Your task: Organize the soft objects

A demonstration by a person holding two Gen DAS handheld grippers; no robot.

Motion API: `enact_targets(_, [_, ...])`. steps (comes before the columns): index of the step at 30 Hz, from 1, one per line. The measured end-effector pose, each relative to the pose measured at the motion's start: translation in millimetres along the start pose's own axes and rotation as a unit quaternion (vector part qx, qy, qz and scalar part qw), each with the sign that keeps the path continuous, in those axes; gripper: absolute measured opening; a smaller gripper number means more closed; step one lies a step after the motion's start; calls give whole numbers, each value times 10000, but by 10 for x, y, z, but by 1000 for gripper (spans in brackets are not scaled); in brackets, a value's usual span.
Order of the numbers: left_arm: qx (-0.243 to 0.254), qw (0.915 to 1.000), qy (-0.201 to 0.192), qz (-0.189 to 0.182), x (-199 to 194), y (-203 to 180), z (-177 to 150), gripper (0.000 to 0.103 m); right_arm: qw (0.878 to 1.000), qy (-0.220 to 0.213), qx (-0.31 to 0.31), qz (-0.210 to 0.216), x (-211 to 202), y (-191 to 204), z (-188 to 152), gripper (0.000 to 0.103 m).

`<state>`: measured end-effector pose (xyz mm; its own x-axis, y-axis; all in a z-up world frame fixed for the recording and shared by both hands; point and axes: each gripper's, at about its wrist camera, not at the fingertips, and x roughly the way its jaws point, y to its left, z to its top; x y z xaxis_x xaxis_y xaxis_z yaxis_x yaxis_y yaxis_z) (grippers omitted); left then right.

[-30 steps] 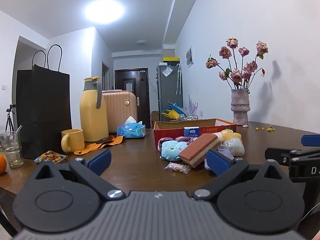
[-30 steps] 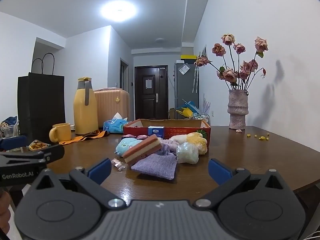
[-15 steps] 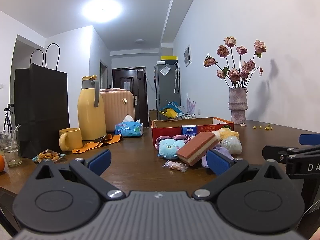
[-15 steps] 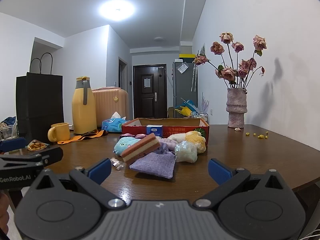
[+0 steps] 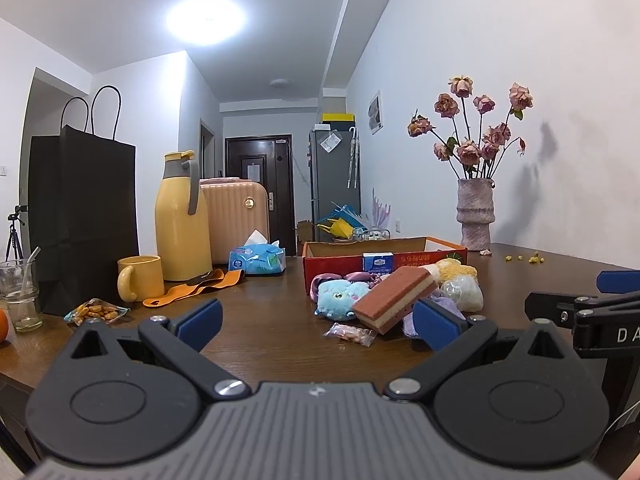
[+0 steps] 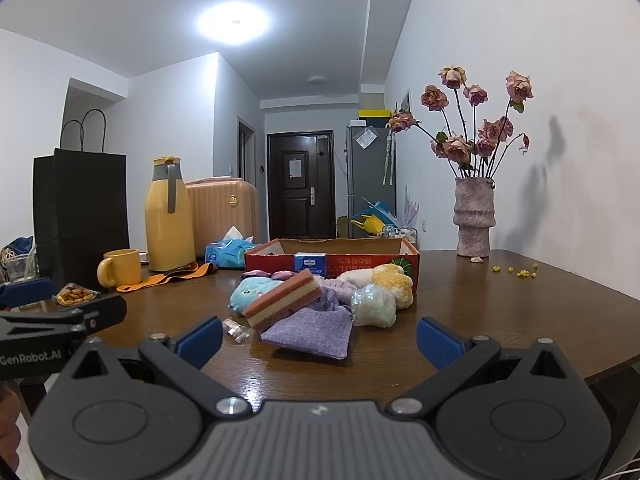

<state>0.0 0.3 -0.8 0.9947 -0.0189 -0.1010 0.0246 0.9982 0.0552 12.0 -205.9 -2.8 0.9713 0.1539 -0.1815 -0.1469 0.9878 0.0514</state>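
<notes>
1. We held the left gripper (image 5: pixel 316 322) and right gripper (image 6: pixel 319 336) above the bench (image 6: pixel 500 312), fingers apart, gripping nothing.
2. The soft pile, namely blue plush (image 6: pixel 250 290), layered sponge (image 6: pixel 285 304) and purple pouch (image 6: pixel 310 332), lay before the red box (image 6: pixel 332 256).
3. The wrapped white lump (image 6: pixel 374 306) was possibly another toy.

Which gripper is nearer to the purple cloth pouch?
Right. The right gripper faces the purple cloth pouch head-on, just short of it. The left gripper sits further left; the pouch shows only behind its right finger.
</notes>
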Motion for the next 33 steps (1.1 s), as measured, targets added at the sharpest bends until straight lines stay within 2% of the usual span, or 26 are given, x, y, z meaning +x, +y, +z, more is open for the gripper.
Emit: enact_targets(33, [-16, 10000, -13, -50, -28, 7, -20, 103, 10000, 39, 2, -40, 12, 20, -8, 103])
